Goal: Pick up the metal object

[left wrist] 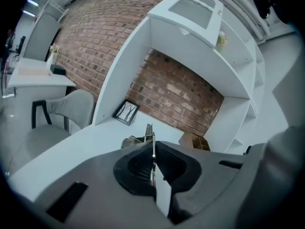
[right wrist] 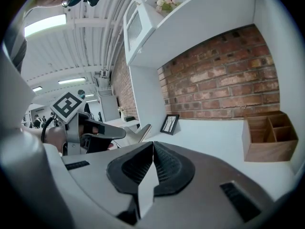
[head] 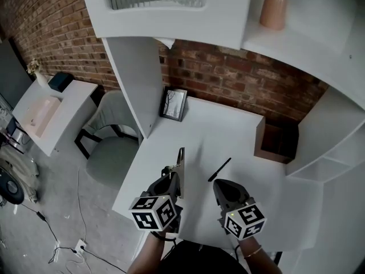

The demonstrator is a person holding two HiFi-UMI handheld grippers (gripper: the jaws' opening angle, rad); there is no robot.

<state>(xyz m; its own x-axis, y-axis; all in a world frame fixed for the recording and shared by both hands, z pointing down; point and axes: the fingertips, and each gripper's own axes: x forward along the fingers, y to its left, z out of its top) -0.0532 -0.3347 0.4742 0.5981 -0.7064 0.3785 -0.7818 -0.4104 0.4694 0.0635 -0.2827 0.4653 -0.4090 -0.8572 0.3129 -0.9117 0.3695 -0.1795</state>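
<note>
Grasp made; lift now in hand. Clamped narrow in the jaws of the left gripper (left wrist: 152,150): the metal object (head: 180,163), a thin flat blade held edge-up, poking forward past the tips, over the bench (head: 228,133) near its left edge. Cannot tell whether fully clear of the surface. Right gripper (right wrist: 152,152) closed on nothing, near the front edge, just behind a pen (head: 219,169). Next, probably: raise straight up, pinch firm so the slim blade does not swivel, well away from the pen.

The head view looks steeply down on the desk (head: 228,133); both gripper views skim low across it toward the brick wall (right wrist: 224,80).
</note>
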